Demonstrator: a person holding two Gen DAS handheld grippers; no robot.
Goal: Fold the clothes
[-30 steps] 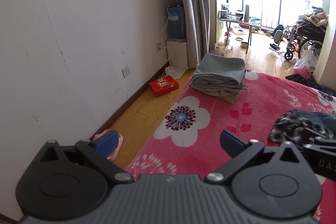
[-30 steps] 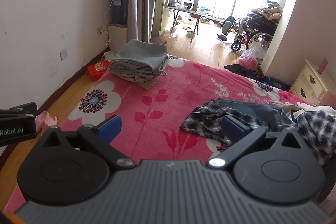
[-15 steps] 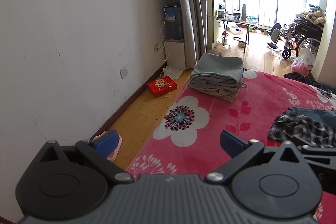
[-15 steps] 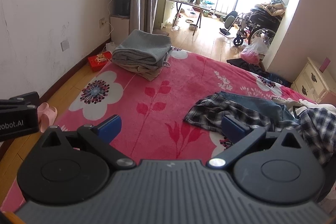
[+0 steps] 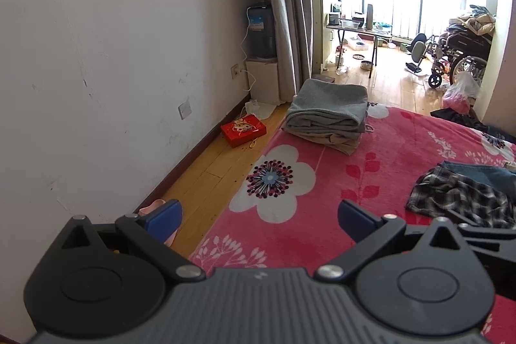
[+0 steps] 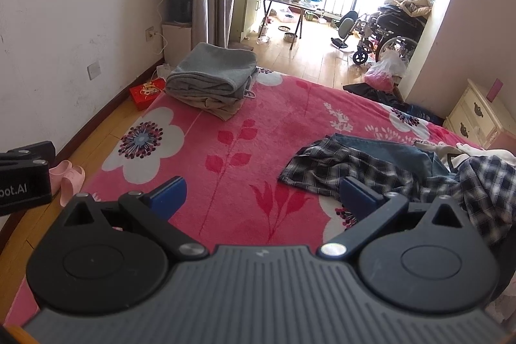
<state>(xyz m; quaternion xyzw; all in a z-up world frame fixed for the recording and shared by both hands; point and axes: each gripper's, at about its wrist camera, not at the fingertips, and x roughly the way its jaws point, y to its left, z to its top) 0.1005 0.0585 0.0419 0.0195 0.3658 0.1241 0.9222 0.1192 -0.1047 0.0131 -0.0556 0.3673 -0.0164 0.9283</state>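
A stack of folded grey and beige clothes (image 5: 327,115) (image 6: 211,79) rests at the far left corner of the pink flowered blanket (image 5: 322,182) (image 6: 245,144). A rumpled checked shirt (image 6: 348,170) (image 5: 458,199) lies over blue jeans (image 6: 396,153) on the right, with more checked and white clothing (image 6: 483,173) beyond. My left gripper (image 5: 259,220) hangs open above the blanket's near left edge, holding nothing. Open as well, my right gripper (image 6: 262,195) hovers over the blanket with its right finger just short of the checked shirt.
A wooden floor strip along the white wall holds a red box (image 5: 243,129) and pink slippers (image 6: 69,174). A water dispenser (image 5: 261,34), curtain, folding table (image 6: 283,2) and wheelchair (image 6: 390,31) stand beyond. A cream nightstand (image 6: 477,115) is at right. The left gripper's body (image 6: 24,179) shows at left.
Both views have tilted up and pulled back slightly, so the folded stack and checked shirt sit a little lower in frame. Both grippers stayed open and empty.
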